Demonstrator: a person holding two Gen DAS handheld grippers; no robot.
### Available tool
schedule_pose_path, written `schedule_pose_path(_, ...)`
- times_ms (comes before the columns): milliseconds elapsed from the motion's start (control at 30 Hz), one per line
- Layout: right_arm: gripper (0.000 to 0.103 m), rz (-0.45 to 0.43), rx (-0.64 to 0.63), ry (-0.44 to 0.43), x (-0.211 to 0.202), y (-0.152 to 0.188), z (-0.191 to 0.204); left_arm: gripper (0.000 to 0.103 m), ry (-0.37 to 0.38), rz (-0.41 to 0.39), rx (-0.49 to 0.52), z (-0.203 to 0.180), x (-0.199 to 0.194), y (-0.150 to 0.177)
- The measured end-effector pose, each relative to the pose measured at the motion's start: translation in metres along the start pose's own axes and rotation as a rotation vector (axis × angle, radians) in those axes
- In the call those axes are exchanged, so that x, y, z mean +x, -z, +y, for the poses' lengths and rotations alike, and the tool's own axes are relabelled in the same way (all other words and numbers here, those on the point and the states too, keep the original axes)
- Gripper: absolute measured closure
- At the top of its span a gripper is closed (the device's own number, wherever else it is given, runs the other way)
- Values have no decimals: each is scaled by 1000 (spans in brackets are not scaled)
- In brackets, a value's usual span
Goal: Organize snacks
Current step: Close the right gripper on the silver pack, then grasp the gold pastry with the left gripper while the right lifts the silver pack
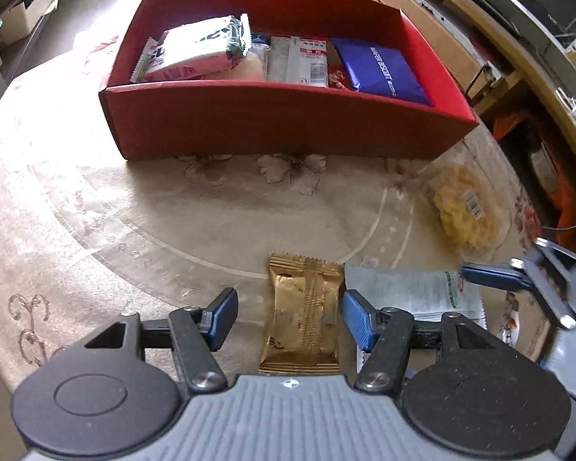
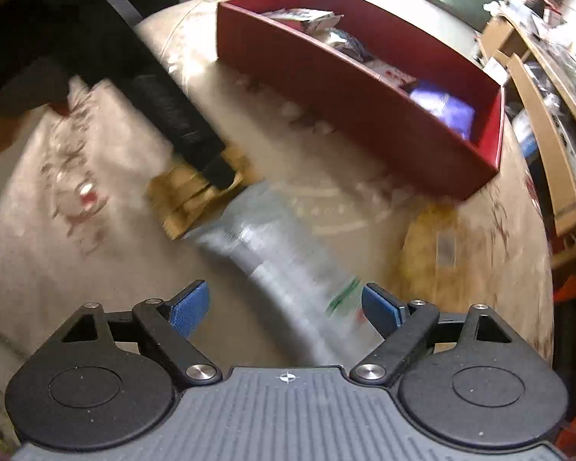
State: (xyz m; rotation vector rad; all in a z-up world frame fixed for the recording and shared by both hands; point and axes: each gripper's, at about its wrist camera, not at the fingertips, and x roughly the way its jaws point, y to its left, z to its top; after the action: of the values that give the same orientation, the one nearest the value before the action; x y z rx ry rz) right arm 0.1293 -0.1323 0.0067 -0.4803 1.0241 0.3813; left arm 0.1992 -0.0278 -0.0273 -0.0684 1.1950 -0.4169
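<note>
Left-wrist view shows you the round table (image 1: 76,207), then the red box (image 1: 280,123) of packed snacks at its far side. Your left gripper (image 1: 288,320) stands open around the gold snack packet (image 1: 303,319), pads not pressing. Your right gripper (image 2: 284,307), jaws wide apart, hovers over the grey packet (image 2: 288,253).

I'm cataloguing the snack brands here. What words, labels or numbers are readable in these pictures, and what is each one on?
Blue packet in the red box: white lettering, too distorted to read.
White packet in the box: red label and barcode, too small.
White-and-green bag in the box: dark letters, cut off.
Gold packet: dark marks, unreadable.
Yellow snack bag: barcode sticker, unreadable.
Grey packet: green print, blurred.
</note>
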Motion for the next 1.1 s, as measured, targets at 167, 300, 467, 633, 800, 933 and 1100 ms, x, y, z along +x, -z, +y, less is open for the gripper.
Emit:
schedule_pose_path(167,10,39,-87,-88,30,-17,-3,44,-8,0,-22,11,-3,-1)
schedule_pose_path(300,13,60,27,-155,40,-27,-12,44,2,22,-57,20,-1,-1)
schedule_pose_path(467,41,88,165,-123,25,-15,-10,44,9,21,-34,12,-4,0)
schedule_pose_path(633,45,78,331,-142,11,9,-15,43,-2,25,-2,-1,-2,4)
schedule_pose_path(800,38,69,344,-99,7,18,-5,43,-41,25,38,-16,7,3)
schedule_pose_path(933,18,53,277,-54,11,15,7,43,-49,27,50,-21,11,3)
schedule_pose_path(1100,50,45,307,-41,4,16,1,42,-52,27,50,-23,12,2)
